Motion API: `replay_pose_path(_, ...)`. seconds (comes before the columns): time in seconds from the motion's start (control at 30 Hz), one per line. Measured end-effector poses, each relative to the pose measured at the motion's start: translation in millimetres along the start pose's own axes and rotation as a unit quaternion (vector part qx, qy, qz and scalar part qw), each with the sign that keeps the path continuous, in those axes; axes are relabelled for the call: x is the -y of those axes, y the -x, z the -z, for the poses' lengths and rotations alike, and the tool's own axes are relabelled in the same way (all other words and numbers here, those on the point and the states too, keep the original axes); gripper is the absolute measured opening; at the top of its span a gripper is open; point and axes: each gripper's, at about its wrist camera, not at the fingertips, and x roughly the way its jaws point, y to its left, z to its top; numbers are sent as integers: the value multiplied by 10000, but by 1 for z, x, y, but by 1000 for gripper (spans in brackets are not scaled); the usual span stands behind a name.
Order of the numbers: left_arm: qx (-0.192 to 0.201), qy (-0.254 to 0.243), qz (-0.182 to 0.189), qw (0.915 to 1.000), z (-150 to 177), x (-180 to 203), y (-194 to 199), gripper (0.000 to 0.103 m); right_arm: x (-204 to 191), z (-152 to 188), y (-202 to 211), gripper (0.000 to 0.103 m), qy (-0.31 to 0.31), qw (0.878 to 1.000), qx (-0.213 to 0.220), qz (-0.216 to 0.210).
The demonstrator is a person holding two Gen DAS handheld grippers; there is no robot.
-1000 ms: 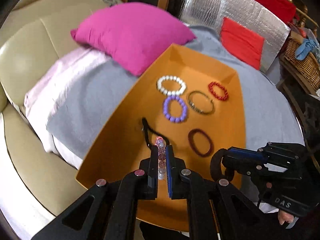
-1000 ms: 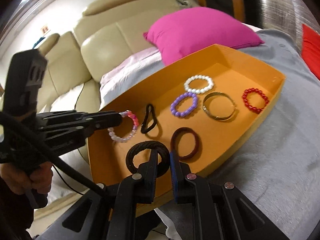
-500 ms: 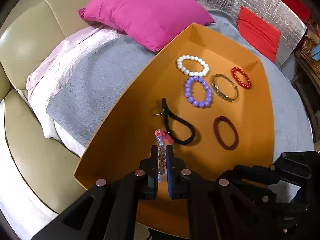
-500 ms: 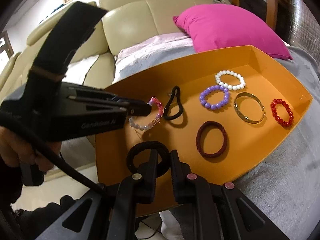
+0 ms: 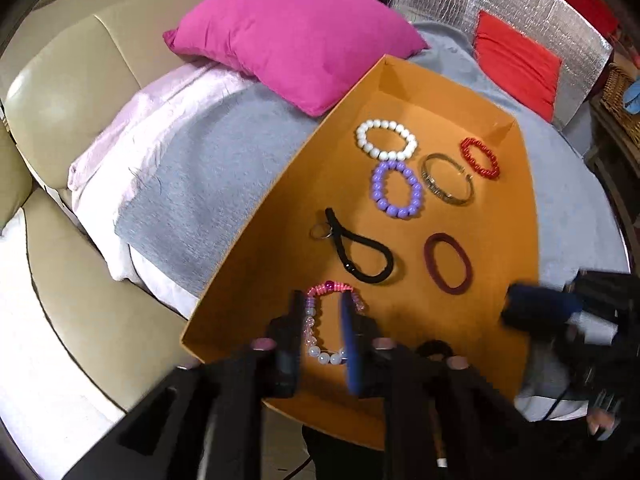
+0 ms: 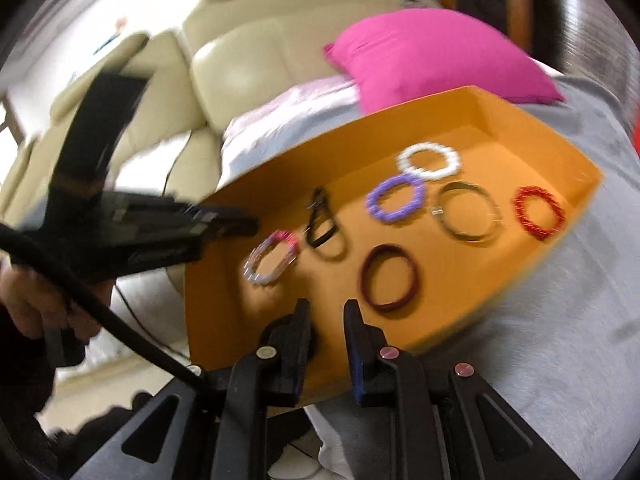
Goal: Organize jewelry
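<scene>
The pink-and-clear bead bracelet (image 5: 330, 322) lies flat on the floor of the orange tray (image 5: 256, 240), at its near end. The left gripper (image 5: 322, 320) has just been opening; its fingers straddle the bracelet without pressing it. Farther up the tray lie a black loop (image 5: 360, 252), maroon band (image 5: 447, 263), purple (image 5: 397, 189), white (image 5: 386, 140), red (image 5: 479, 158) bracelets and a metal bangle (image 5: 448, 179). The right gripper (image 6: 325, 320) (view blurred) has also been opening, and nothing is seen between its fingers.

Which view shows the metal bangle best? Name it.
Left wrist view: the metal bangle is sharp, its band and opening clear, lying in the orange tray. The right wrist view shows it whole but motion-blurred.
</scene>
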Motion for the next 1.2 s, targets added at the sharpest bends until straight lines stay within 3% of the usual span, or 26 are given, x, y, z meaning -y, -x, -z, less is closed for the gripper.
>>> replay_pose_path(0.07, 112, -35, -100, 9999, 1, 3, 10, 50, 18, -1, 17, 22, -350, 9990, 281, 67)
replay_pose_path(0.17, 252, -213, -219, 9992, 4, 12, 24, 62, 36, 1, 36, 26, -694, 9957, 562, 228)
replay_pose_path(0.3, 432, -299, -424, 9977, 11, 18, 44, 65, 48, 8, 51, 44, -1129, 9902, 675, 462)
replay_pose_path(0.37, 509, -221, -945, 9940, 15, 19, 58, 69, 49, 12, 60, 57, -1395, 9850, 736, 703)
replay_pose_path(0.47, 528, -253, -1664, 9843, 23, 21, 76, 70, 41, 20, 76, 58, -1787, 9754, 833, 989)
replay_pose_path(0.53, 601, -440, -1882, 9793, 30, 23, 87, 70, 32, 23, 87, 58, -1859, 9724, 913, 1077)
replay_pose_path(0.77, 1187, -444, -1563, 9796, 48, 25, 142, 70, -31, 22, 114, 64, -1592, 9699, 966, 1572)
replay_pose_path(0.97, 1632, 147, -1919, 9676, 52, 13, 171, 70, -58, 24, 125, 64, -1639, 9634, 938, 1905)
replay_pose_path(1.2, 1543, 170, -1766, 9720, 52, 12, 177, 70, -77, 24, 135, 64, -1713, 9586, 989, 2047)
